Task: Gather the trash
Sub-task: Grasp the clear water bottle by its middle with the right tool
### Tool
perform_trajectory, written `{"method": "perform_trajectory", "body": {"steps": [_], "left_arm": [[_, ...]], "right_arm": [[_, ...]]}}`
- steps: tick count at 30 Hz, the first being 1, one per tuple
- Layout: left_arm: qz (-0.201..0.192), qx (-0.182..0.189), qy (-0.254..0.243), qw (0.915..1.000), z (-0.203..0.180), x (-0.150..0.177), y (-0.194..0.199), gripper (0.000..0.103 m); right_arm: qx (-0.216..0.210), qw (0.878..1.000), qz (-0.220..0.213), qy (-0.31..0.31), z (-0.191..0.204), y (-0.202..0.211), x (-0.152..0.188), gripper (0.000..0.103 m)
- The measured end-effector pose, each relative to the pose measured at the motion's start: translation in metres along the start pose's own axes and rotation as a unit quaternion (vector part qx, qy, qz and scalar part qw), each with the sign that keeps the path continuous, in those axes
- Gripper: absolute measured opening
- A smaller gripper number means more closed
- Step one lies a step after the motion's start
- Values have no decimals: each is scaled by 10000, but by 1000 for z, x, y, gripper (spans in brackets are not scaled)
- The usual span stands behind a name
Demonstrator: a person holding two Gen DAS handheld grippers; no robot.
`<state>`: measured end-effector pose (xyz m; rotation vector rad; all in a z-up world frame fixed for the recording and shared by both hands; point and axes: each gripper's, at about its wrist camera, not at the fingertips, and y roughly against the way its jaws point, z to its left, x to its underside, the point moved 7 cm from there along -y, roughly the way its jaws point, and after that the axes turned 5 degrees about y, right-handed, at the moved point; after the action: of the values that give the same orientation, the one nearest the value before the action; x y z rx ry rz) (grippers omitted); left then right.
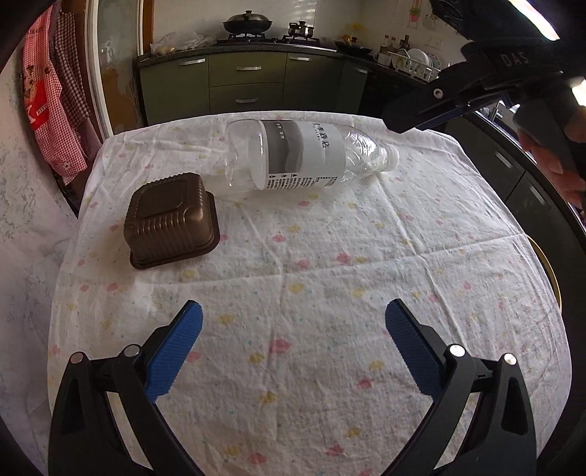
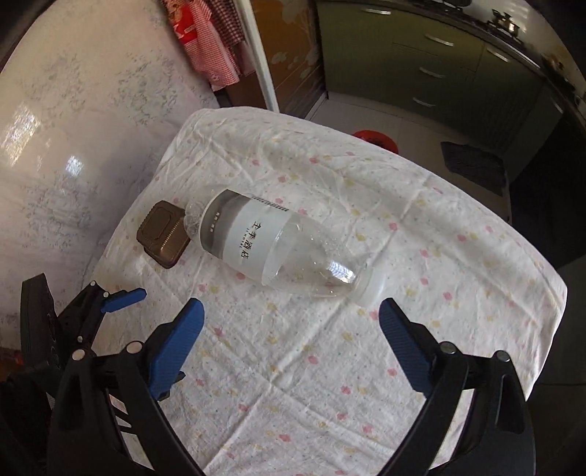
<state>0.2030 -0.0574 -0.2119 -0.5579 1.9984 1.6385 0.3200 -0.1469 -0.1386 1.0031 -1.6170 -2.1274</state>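
A clear plastic bottle (image 1: 304,155) with a white and grey label lies on its side on the cloth-covered table (image 1: 311,278), white cap pointing right. A brown ribbed plastic tub (image 1: 170,221) sits upside down just left of the bottle's base. My left gripper (image 1: 293,322) is open and empty above the near part of the cloth. My right gripper (image 2: 291,316) is open and empty, hovering just short of the bottle's (image 2: 271,245) cap end. The tub (image 2: 164,234) lies beyond the bottle in the right wrist view. The right gripper also shows in the left wrist view (image 1: 410,117), above the table's far right.
The table has a white cloth with pastel dots (image 2: 366,348). Green kitchen cabinets (image 1: 249,84) stand behind the table, with a wok on the stove (image 1: 247,23). Red checked aprons (image 1: 51,99) hang at the left. A dark round rim (image 1: 549,278) lies past the table's right edge.
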Motion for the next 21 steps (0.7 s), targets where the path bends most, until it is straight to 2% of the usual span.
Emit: {"method": "perform_trajectory", "body": {"steps": [3,6,11,14,16,18,21], "left_arm": [[-100,-9,-32,9999,-1,-1,3,98],[-163,76,-32,9998,-3,-2,6,98],[-255,290,-68,9992,-9,-3,10,98],[-338,423,-180,9984,-15,-4,14,98],[-365,467,-277,9979,-21,-3,15,98],[-378,473,-369,9975,-25,-2,16,98],[-433,475,-389,9972,-26,-3,19,98]], "right_arm": [[-330,9976,334,510,-1,-15,-12,92],[-642,9935,662,674,-7,-35,-23,92],[-1138,9832,935,1079,4,-57,-38,92],[-1142,9769,1082,1445,14,-65,-44,92],[-1116,9759,1151,1481,16,-70,-48,92],[-1163,9747,1275,1422,18,-70,-42,92],[-1651,9642,1580,1348,34,-62,-18,92]]}}
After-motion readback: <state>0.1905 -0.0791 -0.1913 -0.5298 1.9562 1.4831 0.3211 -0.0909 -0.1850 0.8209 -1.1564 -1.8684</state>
